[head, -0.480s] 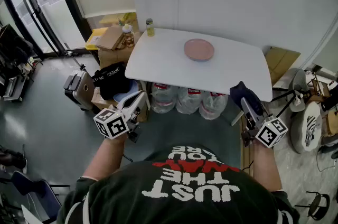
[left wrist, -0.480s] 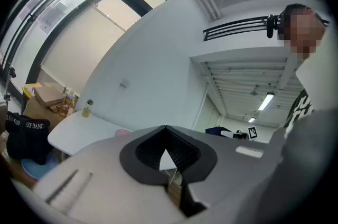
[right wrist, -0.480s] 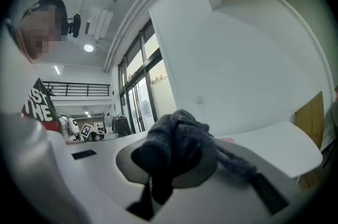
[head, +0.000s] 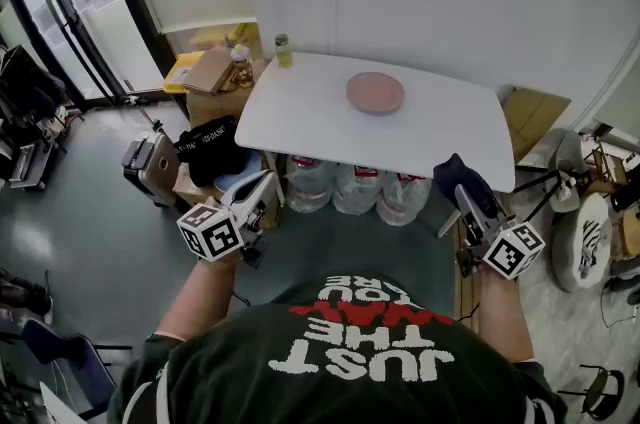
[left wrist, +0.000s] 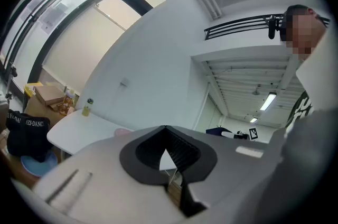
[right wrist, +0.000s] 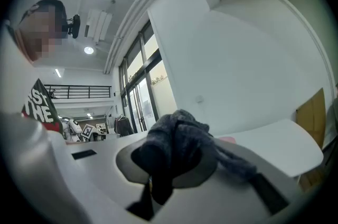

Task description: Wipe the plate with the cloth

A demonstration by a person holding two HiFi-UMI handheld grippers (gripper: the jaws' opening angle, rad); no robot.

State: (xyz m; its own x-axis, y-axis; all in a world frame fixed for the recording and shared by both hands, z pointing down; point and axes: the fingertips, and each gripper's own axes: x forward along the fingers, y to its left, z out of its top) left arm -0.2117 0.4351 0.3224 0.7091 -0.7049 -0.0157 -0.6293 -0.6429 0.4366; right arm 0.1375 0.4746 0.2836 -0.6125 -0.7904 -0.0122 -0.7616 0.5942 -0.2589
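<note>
Your right gripper (head: 462,190) is clamped on the cloth (right wrist: 177,143), ready for wiping; your left gripper (head: 262,190) is closed, empty. The plate (head: 375,93) waits near the worktop's (head: 300,117) far edge, untouched, well apart.

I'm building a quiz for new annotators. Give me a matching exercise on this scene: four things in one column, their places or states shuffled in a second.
1 plate
2 cloth
3 small bottle
4 left gripper

A at the far left corner of the table
B shut, empty
C clamped in the right gripper
D near the middle of the table

Pairs: 1-D, 2-C, 3-A, 4-B
</note>
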